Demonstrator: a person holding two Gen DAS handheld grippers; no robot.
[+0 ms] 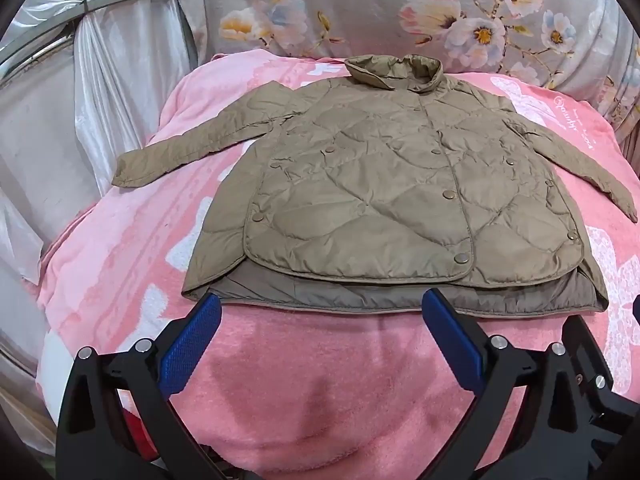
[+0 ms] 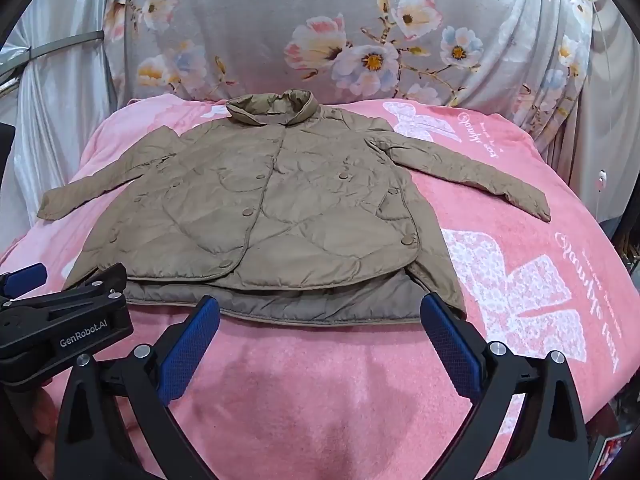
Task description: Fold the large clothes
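While both views are being taken from just short of the hem, a pink blanket (image 1: 132,240) with white lace-like bow prints and white script is being seen spread over a raised, padded surface; behind it a grey floral fabric (image 2: 260,20) is being seen draped upright, and pale satin curtains (image 1: 100,92) tied with a grey band are being seen hanging at the left edge

A tan quilted jacket (image 1: 380,184) is being seen lying flat, front up, near the middle of the blanket, collar (image 1: 396,70) standing at the far end against the floral fabric, hem nearest the cameras. Both sleeves are being seen stretched outward and slightly down. The front is being held shut by round snaps; the shorter front panel is being seen overlapping a longer back panel, whose darker lining is being shown along the hem

The left gripper (image 1: 320,308) is being held with blue-padded fingers spread wide, nothing between them, tips just short of the hem. The right gripper (image 2: 320,312) is being held likewise, fingers wide apart and empty, beside the hem's right corner
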